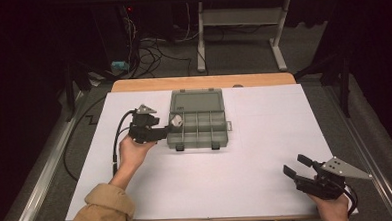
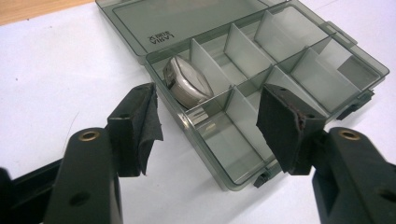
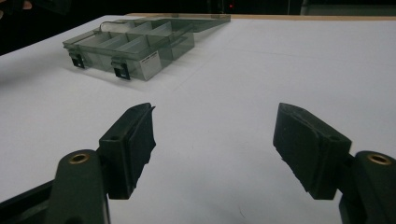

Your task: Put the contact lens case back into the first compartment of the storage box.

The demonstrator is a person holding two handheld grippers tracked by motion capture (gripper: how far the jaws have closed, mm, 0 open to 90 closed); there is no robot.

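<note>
Organizer box (image 1: pixel 197 121), a smoky translucent one with its lid folded flat behind it, sits on the white sheet (image 1: pixel 256 153) slightly left of the table's middle and toward the far side. In its far-left compartment a rounded silvery metal piece (image 2: pixel 187 84) leans tilted against a divider; I can't tell what it is. The other compartments look empty.

What matters is how that piece lies to the left gripper (image 2: pixel 208 123). Its jaws are spread wide and empty, hovering at the box's left wall, with the piece just ahead of them and a little to the left of their centre line. Its long axis seems to run diagonally across the compartment, so I'd judge the jaws would have to straddle its narrow width. The dividers and the box wall crowd it closely, leaving little room for a pad on either side.

The right gripper (image 1: pixel 299 167) is well apart at the near right corner, jaws also released and holding nothing, aimed across bare sheet toward the box. The left hand (image 1: pixel 131 153) is clearly the nearer one. Open sheet lies all round the box, though its two latches (image 1: pixel 198 147) face the near edge
</note>
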